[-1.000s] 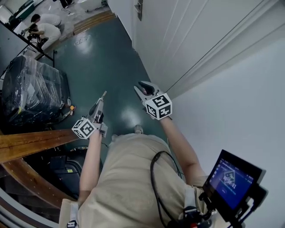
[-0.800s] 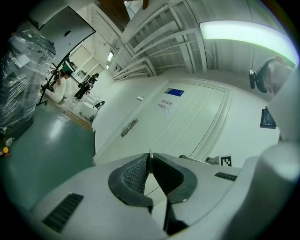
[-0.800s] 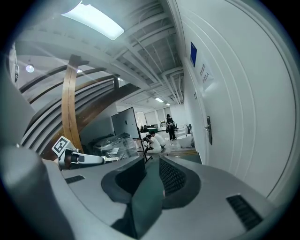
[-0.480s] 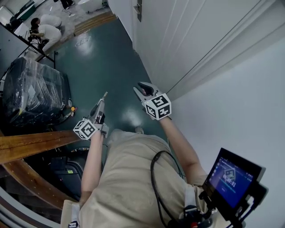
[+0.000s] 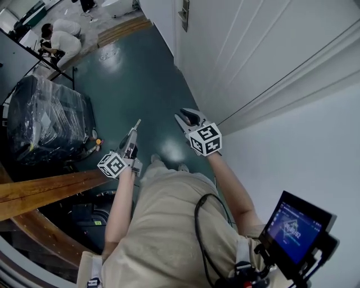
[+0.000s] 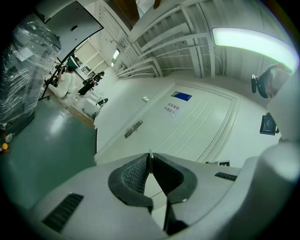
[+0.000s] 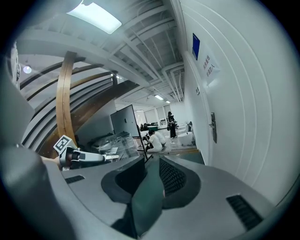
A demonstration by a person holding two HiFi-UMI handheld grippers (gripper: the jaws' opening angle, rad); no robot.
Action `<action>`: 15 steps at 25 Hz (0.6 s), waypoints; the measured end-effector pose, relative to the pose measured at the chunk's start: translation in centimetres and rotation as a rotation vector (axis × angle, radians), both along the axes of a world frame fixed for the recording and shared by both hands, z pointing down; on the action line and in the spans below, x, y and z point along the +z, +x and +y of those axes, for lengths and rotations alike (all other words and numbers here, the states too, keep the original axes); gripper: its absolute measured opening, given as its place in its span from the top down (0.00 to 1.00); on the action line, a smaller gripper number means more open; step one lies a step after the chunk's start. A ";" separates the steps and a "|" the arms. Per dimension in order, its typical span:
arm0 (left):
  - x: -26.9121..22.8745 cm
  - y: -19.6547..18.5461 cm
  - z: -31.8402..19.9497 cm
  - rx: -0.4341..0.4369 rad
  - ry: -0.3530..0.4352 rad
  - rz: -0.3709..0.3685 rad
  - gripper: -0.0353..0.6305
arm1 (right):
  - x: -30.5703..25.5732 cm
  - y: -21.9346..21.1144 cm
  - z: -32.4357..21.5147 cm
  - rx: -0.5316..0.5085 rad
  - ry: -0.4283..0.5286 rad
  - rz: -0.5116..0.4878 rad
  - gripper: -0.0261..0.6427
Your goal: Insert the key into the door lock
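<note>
Honestly the key was just a sliver in the left tool, and the door lock got clipped at the head view's top.

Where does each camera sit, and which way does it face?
Head view: on the person's head, facing steeply down at the floor; shows torso, left tool, right tool.
Left tool view: on the left tool, facing the door; its tips pinch a key.
Right tool view: on the right tool, facing along the door; open tips show.
All three share the lock plate.
</note>
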State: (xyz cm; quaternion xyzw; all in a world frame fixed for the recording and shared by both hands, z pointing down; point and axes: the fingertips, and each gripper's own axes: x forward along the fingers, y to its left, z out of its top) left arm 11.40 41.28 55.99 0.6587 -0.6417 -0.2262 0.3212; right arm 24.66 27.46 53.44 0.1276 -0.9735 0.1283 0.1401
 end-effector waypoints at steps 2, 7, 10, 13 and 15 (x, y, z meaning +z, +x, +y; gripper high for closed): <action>-0.2 -1.6 -0.5 0.009 0.009 0.023 0.90 | -0.4 -1.3 -0.2 0.011 -0.003 0.000 0.81; -1.2 -5.4 -1.3 0.016 0.033 0.061 0.89 | -1.1 -4.5 -0.8 0.023 0.004 -0.007 0.81; -1.0 -7.4 -1.3 0.016 0.030 0.083 0.90 | -1.1 -6.1 -1.1 0.036 0.004 -0.005 0.81; -0.9 -9.2 -1.4 0.021 0.051 0.117 0.90 | -1.0 -7.8 -1.2 0.045 0.004 -0.004 0.81; -1.0 -10.3 -1.7 0.027 0.068 0.139 0.90 | -0.9 -9.0 -1.3 0.051 0.005 -0.004 0.81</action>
